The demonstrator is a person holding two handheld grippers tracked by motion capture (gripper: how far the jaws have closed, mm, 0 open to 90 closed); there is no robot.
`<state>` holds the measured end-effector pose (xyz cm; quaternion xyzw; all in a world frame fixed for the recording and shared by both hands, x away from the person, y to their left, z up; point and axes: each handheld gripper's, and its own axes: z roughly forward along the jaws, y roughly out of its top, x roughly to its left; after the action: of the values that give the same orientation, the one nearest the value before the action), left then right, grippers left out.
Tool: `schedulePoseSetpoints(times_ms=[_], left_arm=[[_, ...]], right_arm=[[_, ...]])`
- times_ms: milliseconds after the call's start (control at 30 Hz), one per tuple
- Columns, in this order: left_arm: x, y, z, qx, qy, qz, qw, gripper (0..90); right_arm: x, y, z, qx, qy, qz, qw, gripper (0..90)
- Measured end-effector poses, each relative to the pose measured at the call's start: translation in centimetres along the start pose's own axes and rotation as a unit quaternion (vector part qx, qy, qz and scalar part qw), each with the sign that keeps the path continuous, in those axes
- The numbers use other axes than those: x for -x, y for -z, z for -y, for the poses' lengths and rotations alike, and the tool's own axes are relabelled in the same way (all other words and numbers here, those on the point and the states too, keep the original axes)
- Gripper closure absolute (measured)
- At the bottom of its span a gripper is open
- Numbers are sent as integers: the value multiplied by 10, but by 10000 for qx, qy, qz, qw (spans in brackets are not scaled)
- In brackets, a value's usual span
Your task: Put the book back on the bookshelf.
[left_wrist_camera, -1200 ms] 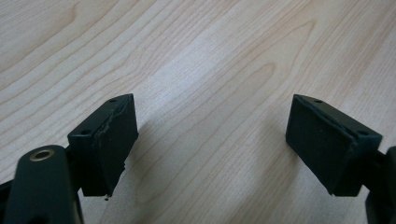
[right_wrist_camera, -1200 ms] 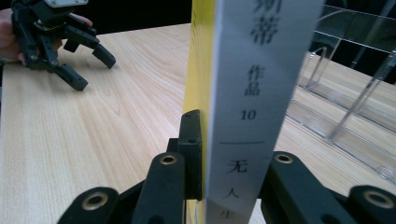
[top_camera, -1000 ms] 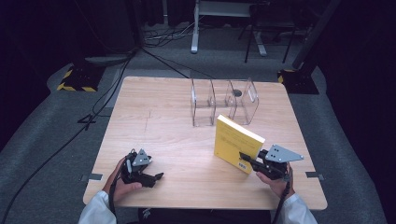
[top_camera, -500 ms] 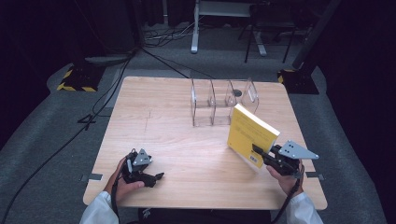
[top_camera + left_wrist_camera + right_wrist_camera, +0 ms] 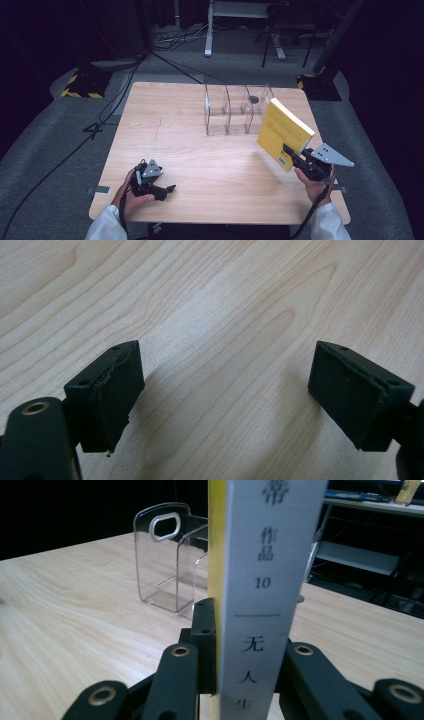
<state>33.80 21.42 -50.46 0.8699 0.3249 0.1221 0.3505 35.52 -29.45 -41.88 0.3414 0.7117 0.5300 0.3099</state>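
We hold a yellow-covered paperback book [image 5: 282,131] in our right gripper [image 5: 296,156], jaws clenched on its lower corner near the spine. In the right gripper view the pale grey spine with printed characters [image 5: 267,595] rises straight up between the two black jaws, which press on the book from both sides. Seen from the high view, the book is lifted clear of the light wooden table [image 5: 190,145] and tilted, its top leaning away toward twelve o'clock. It hangs at about three o'clock on the table, just at four o'clock from the clear plastic divided rack [image 5: 232,111], which stands upright past the table's centre toward one o'clock.

Our left gripper [image 5: 159,191] rests low over the table at about seven o'clock, well apart from the book. Its jaws stand released and wide, with bare wood between the black pads [image 5: 116,390].
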Motion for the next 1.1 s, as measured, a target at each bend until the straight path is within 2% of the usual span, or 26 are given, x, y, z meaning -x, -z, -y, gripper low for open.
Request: schedulePoseSetpoints(times_ms=[300,500,667,767,1100], left_arm=[[0,0,0,2,1,4,10000,152],[0,0,0,1,0,6,10000,152],[0,0,0,2,-2,3,10000,152],[0,0,0,0,-1,5,10000,152],[0,0,0,-8,-9,8,10000,152]], right_arm=[[4,-13,-10,39,3,142,9999,766],[10,-26,-27,102,-59,296,9995,766],[13,-36,-36,64,-17,436,9990,767],[15,-42,-40,80,-69,494,9987,767],[16,-70,-49,19,-74,651,9978,767]])
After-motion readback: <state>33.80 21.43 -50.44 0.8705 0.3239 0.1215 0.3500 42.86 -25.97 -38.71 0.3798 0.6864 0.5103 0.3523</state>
